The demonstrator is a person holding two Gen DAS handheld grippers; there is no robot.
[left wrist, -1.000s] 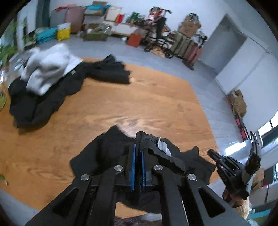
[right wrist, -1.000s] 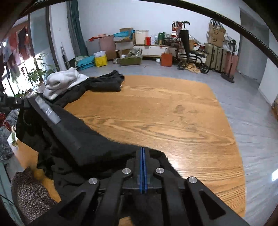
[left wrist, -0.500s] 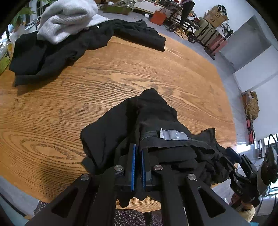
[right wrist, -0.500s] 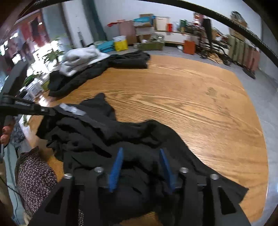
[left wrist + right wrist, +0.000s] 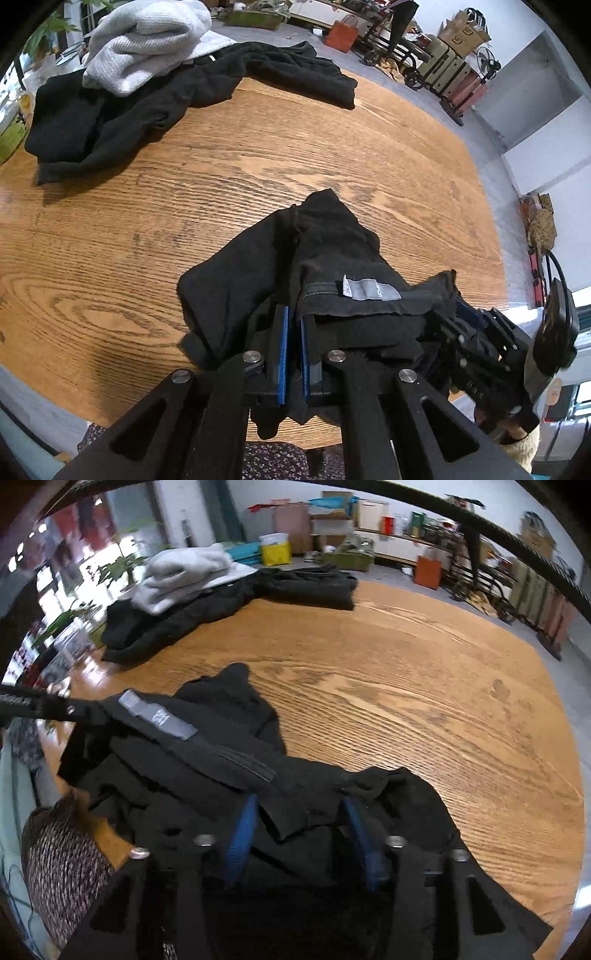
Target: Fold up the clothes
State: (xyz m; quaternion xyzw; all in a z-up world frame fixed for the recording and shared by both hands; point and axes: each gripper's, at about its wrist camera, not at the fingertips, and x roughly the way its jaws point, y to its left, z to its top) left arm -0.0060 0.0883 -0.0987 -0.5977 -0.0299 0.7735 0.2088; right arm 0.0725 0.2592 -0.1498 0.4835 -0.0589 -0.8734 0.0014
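A black garment (image 5: 332,251) lies bunched on the near edge of the wooden table (image 5: 221,166), its grey label (image 5: 369,290) facing up. My left gripper (image 5: 293,314) is shut on the hem just left of that label. The right wrist view shows the same garment (image 5: 229,701) and label (image 5: 159,716). There my right gripper (image 5: 300,805) has its blue pads well apart, with loose black cloth lying between them and no pad pressing on it. Its jaws are closing. In the left wrist view the right gripper (image 5: 480,332) sits at the garment's right end.
A heap of black clothes (image 5: 110,110) topped by a folded grey-white sweater (image 5: 144,40) covers the table's far left corner. A jar (image 5: 11,129) stands at the left edge. A person's patterned lap (image 5: 62,849) presses against the near edge. Boxes and luggage line the back wall.
The garment came down from mid-air onto the table. My right gripper went from shut on the cloth to open and let it go. My left gripper sank, still holding the hem.
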